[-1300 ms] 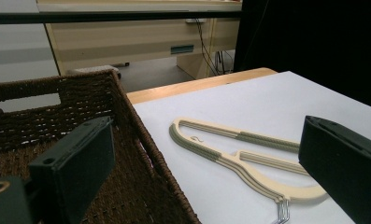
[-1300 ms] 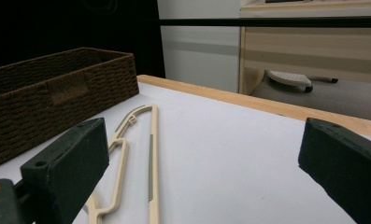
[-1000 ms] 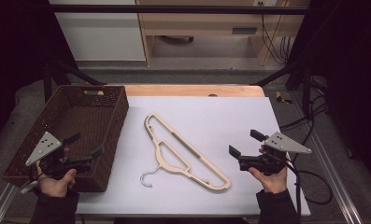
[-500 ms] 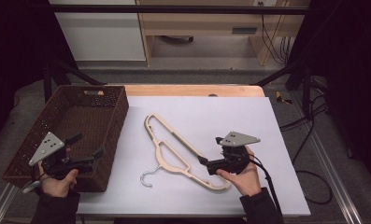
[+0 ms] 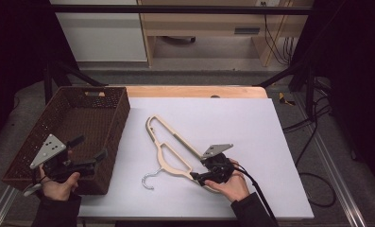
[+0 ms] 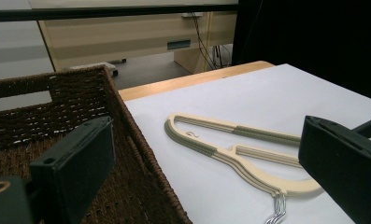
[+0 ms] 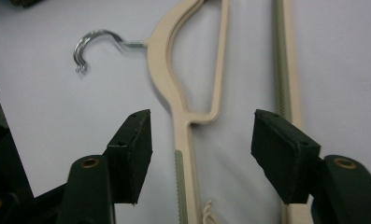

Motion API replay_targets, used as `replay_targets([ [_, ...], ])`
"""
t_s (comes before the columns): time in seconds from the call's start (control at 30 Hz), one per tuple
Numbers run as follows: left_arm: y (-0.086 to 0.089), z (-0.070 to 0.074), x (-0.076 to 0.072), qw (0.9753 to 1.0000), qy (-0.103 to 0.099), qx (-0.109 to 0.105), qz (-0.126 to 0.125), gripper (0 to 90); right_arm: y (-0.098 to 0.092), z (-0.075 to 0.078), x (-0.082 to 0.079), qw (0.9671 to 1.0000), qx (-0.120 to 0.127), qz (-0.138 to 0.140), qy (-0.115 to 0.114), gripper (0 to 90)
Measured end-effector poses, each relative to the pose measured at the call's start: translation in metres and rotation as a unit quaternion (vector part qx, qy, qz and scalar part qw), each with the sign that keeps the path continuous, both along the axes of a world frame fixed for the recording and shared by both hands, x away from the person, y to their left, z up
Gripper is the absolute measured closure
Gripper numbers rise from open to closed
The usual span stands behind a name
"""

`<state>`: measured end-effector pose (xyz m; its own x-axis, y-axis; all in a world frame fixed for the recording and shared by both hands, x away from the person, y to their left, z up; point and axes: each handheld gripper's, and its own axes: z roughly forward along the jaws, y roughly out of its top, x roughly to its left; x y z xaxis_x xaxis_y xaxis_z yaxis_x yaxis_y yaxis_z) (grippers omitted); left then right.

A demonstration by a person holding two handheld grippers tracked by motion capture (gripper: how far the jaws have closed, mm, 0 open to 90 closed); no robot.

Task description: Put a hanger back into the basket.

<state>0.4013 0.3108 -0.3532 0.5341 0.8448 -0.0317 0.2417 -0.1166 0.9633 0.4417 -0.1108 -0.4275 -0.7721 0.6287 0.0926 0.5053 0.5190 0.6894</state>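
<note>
High view: the beige clothes hanger [image 5: 175,149] with its metal hook [image 5: 149,180] lies flat on the white table sheet [image 5: 251,123], just beside the brown wicker basket [image 5: 112,101], not in it. My right gripper [image 5: 200,177] is down at the hanger's near arm, jaws apart. In the right gripper view the two black jaws straddle one beige bar of the hanger [image 7: 183,121], with gaps on both sides, so nothing is clamped. My left gripper [image 5: 88,151] hangs over the near corner of the basket, jaws wide apart and empty; the left gripper view looks past the basket wall [image 6: 127,121] at the hanger [image 6: 230,149]. I judge this as early: the reach is done, the grasp is not yet closed, and the lift and the move, likely into the basket, are left.
</note>
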Motion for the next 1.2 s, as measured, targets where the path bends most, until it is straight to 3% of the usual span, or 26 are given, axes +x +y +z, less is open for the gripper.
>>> replay_targets([
  [0.1, -0.001, 0.000, 0.000, 1.0000, 0.000, -0.001, -0.003, 3.7, 0.002, -0.009, 0.000, 0.9999, -0.002, 0.003, 0.017, 46.5],
  [0.27, -0.003, 0.002, -0.002, 1.0000, -0.004, 0.001, -0.004, 3.7, 0.005, -0.025, 0.001, 0.9980, -0.032, 0.017, 0.051, 54.5],
  [0.43, -0.005, 0.002, -0.002, 1.0000, -0.003, 0.005, -0.006, 3.7, 0.008, -0.029, 0.001, 0.9959, -0.043, 0.031, 0.073, 64.7],
  [0.67, -0.010, 0.002, -0.003, 0.9998, -0.002, 0.012, -0.013, 3.7, 0.010, -0.034, 0.002, 0.9940, -0.073, 0.038, 0.072, 73.2],
  [0.87, -0.013, 0.001, -0.003, 0.9997, -0.002, 0.015, -0.019, 3.8, 0.009, -0.033, 0.002, 0.9942, -0.075, 0.037, 0.067, 78.1],
  [1.2, -0.016, 0.001, -0.003, 0.9996, 0.000, 0.017, -0.022, 3.9, 0.007, -0.031, 0.003, 0.9943, -0.069, 0.036, 0.073, 78.3],
])
